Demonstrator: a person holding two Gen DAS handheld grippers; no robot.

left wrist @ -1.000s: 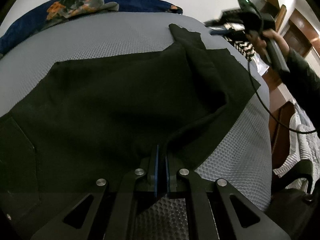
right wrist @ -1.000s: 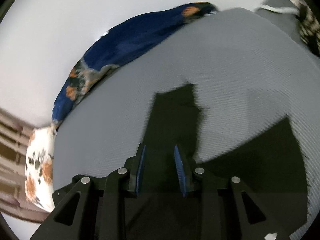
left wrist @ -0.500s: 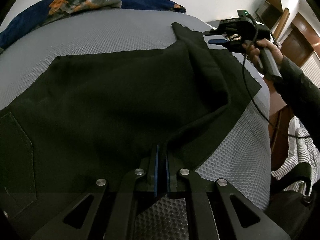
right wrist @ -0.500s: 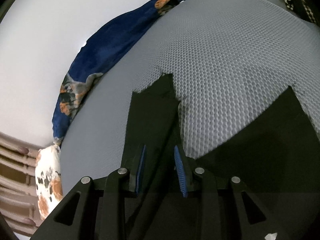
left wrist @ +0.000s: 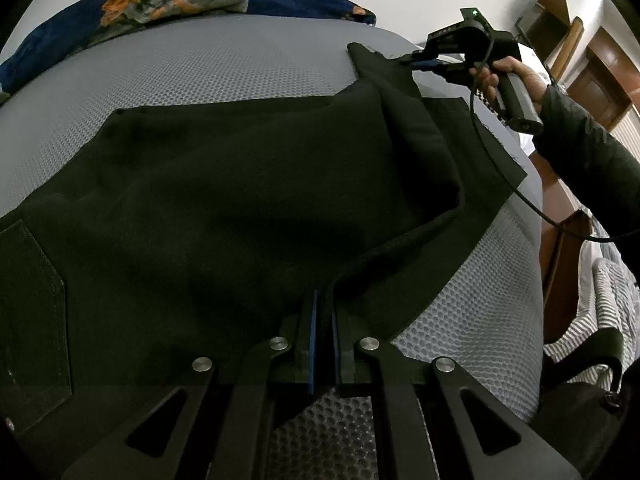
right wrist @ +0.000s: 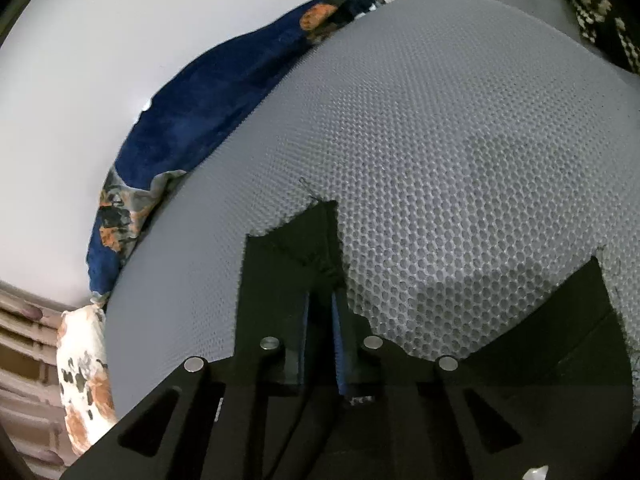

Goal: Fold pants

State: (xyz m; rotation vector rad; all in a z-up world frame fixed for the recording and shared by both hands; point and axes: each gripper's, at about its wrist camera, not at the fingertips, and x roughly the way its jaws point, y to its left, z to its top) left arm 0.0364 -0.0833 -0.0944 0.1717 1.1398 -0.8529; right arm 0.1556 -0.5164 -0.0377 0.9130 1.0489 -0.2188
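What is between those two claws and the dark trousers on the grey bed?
Nothing visible. The left claw is shut on an edge of the black cloth pants, and the right claw is shut on a corner of them on the grey mesh mattress.

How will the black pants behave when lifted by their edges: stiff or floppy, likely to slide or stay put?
Probably floppy: the pants sag into a deep fold between the left tongs and right tongs. Likely fairly light, since pinching thin edges raises a whole layer. They may drag rather than slide freely, as the mattress has a textured honeycomb surface.
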